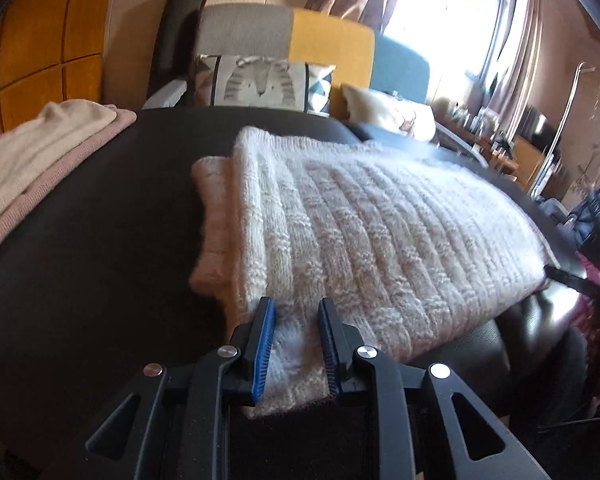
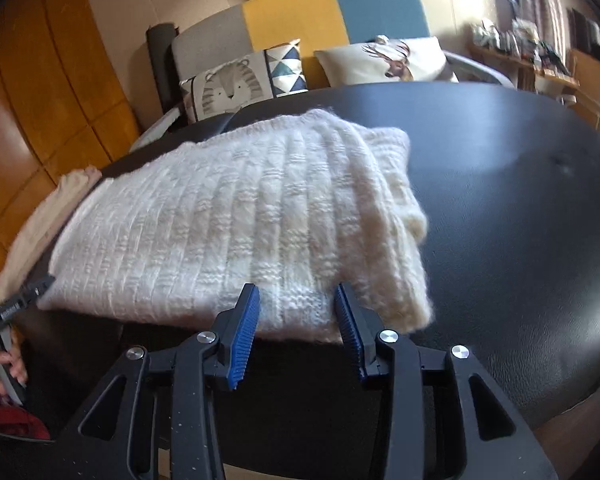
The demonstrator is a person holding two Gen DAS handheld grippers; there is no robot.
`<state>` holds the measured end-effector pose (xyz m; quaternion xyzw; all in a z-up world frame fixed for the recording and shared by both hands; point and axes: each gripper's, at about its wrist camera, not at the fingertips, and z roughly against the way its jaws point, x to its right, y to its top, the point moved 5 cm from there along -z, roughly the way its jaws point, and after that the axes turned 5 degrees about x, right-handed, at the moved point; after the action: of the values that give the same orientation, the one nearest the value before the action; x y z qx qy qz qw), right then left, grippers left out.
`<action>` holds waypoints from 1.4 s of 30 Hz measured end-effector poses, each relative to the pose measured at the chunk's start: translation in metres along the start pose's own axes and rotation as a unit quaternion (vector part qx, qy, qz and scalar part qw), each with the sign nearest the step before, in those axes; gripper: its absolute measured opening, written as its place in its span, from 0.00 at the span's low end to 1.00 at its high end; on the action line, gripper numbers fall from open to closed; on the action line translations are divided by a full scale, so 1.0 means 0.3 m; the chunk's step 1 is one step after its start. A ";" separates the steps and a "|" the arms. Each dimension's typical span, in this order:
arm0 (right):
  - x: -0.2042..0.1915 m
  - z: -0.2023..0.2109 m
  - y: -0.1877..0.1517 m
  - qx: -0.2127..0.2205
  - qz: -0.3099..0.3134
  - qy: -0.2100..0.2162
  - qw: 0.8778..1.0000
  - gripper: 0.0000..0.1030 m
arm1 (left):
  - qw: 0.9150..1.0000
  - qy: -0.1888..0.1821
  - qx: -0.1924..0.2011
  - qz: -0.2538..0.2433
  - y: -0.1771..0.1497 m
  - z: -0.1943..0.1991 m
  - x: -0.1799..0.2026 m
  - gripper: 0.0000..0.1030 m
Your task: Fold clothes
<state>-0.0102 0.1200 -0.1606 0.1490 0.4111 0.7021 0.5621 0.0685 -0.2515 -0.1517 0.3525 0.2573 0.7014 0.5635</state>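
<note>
One folded sweater (image 1: pixel 360 232) lies on black table (image 1: pixel 100 260) before sofa (image 1: pixel 324 40).

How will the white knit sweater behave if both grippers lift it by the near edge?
Likely floppy: the white knit sweater is thick, soft ribbed knit lying in loose folded layers, so the far end should sag and may unfold. Probably not slippery: the fuzzy yarn should catch on the left gripper, whose ribbed blue pads flank the hem. The black table looks smooth, so pushing may slide the whole stack.

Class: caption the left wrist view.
Left gripper clamps the near edge of a folded white knit sweater on a black table.
</note>
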 end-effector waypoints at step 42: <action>0.110 -0.183 0.339 0.031 -0.075 0.013 0.997 0.27 | 1.000 0.010 0.017 0.022 0.307 -0.180 0.054 0.22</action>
<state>-0.1256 0.1246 -0.1272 0.1261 0.4505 0.6467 0.6025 -0.0318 -0.2553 -0.1119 0.3610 0.2670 0.7127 0.5389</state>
